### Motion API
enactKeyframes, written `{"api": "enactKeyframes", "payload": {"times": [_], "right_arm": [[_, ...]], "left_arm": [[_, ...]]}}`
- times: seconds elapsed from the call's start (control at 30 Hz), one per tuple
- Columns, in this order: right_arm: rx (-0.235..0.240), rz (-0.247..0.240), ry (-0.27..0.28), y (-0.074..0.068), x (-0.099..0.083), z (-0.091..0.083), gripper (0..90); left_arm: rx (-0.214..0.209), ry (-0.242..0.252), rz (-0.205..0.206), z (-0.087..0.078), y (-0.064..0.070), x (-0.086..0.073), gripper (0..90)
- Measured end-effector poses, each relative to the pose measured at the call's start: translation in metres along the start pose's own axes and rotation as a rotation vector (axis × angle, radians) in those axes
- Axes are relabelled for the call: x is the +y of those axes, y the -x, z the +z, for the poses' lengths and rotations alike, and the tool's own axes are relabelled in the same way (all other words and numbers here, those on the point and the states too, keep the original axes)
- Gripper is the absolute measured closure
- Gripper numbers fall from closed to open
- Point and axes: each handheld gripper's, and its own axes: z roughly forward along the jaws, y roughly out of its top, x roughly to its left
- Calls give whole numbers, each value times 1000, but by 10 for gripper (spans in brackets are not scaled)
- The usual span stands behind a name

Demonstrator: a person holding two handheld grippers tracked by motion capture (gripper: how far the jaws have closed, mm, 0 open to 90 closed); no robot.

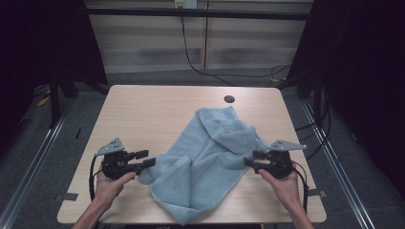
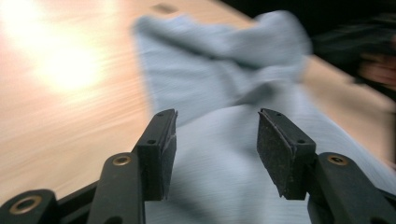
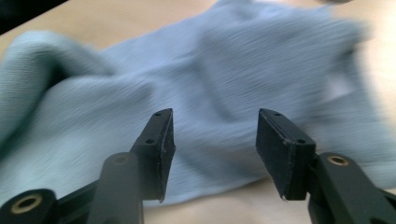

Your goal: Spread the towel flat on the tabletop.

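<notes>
Two hand-held grippers were in my hands, one at each side of a crumpled light-blue towel on the desk. The towel lay from near the desk's back edge, below a round cable hole, down to the front edge. My left hand-held gripper pointed at the towel's left edge, jaws spread, nothing between them. My right hand-held gripper faced the towel's right edge, jaws likewise spread and empty, just beside the cloth.

Motion blur smears the towel – and the other hand beyond.
</notes>
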Motion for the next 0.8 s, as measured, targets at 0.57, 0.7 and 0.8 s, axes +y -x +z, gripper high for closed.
{"api": "enactKeyframes", "payload": {"times": [0.57, 0.7, 0.8], "right_arm": [[264, -137, -150, -66, -17, 47, 448], [255, -181, -191, -70, -21, 56, 477], [207, -200, -238, -67, -27, 64, 478]], "left_arm": [[-27, -213, 74, 39, -6, -19, 735], [-31, -219, 67, 38, -6, -21, 747], [-25, -223, 67, 36, -5, -24, 747]]}}
